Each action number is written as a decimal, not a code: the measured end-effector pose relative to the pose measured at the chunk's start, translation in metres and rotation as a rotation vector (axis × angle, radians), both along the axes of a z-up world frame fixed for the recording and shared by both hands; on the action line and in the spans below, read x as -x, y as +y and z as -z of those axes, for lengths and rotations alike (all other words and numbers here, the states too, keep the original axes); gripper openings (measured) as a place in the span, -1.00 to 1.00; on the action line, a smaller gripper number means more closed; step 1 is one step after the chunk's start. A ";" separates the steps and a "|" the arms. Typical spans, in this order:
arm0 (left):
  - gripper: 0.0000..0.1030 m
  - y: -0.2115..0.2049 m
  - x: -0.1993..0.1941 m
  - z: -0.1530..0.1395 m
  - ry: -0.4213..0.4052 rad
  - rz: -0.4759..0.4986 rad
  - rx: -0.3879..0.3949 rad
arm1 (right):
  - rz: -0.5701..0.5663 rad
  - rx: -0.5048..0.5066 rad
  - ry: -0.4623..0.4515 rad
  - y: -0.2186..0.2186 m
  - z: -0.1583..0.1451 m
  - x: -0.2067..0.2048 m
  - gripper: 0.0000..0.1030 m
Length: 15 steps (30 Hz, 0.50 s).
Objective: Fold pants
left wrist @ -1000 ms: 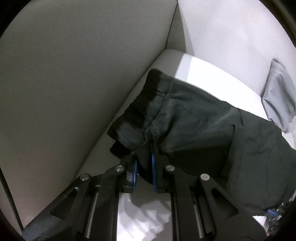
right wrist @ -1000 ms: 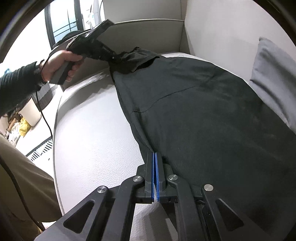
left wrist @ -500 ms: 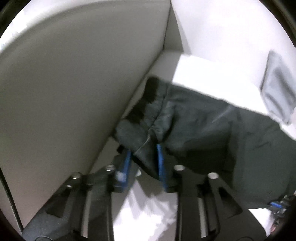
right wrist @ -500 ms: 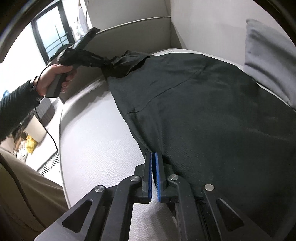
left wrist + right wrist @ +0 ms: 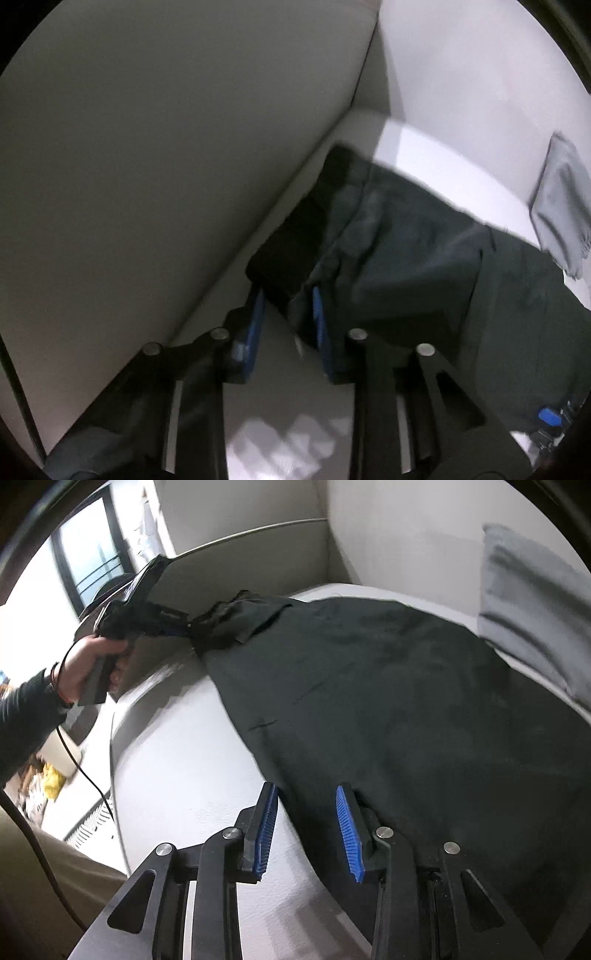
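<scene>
Release on the right gripper (image 5: pixel 306 827): jaws just opening, pants (image 5: pixel 406 709) edge lying loose between; left gripper (image 5: pixel 288 321), just narrowing, nipping bunched waistband; fold apparently laid down.

grey pillow (image 5: pixel 532 620) | white bed (image 5: pixel 192 775) | window (image 5: pixel 92 561)
</scene>
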<state>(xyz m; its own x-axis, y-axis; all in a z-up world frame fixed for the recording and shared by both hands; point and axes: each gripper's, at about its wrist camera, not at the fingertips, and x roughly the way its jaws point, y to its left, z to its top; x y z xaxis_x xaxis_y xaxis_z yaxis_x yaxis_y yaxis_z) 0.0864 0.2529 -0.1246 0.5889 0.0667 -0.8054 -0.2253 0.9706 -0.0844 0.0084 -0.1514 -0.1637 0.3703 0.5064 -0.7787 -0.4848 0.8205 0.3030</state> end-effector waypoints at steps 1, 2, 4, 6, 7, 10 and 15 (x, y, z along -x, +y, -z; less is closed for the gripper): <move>-0.67 -0.006 0.001 -0.006 -0.045 0.023 -0.037 | 0.012 -0.011 -0.001 -0.002 0.001 0.000 -0.33; -0.68 -0.013 0.003 -0.012 -0.097 0.052 -0.083 | 0.026 -0.016 -0.005 -0.003 0.000 0.001 -0.33; -0.68 -0.020 0.002 -0.011 -0.121 0.072 -0.135 | 0.045 -0.022 0.001 -0.003 0.002 0.004 -0.33; -0.68 -0.010 -0.008 0.007 -0.023 0.038 -0.098 | 0.053 -0.028 0.002 -0.004 0.005 0.006 -0.33; -0.64 -0.005 -0.009 0.015 0.003 0.022 -0.073 | 0.055 -0.028 0.001 -0.004 0.005 0.009 -0.33; -0.29 -0.008 -0.007 0.011 0.022 0.009 -0.147 | 0.058 -0.019 0.015 -0.004 0.003 0.010 -0.33; 0.36 -0.002 0.000 0.006 0.111 -0.050 -0.141 | 0.017 0.045 -0.011 0.001 0.002 0.011 -0.29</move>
<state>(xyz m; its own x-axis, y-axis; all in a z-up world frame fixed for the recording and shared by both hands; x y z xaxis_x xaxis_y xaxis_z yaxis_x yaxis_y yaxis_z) 0.0860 0.2510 -0.1307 0.4903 0.2106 -0.8457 -0.2741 0.9584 0.0798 -0.0021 -0.1502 -0.1656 0.3875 0.4648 -0.7961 -0.4737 0.8413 0.2605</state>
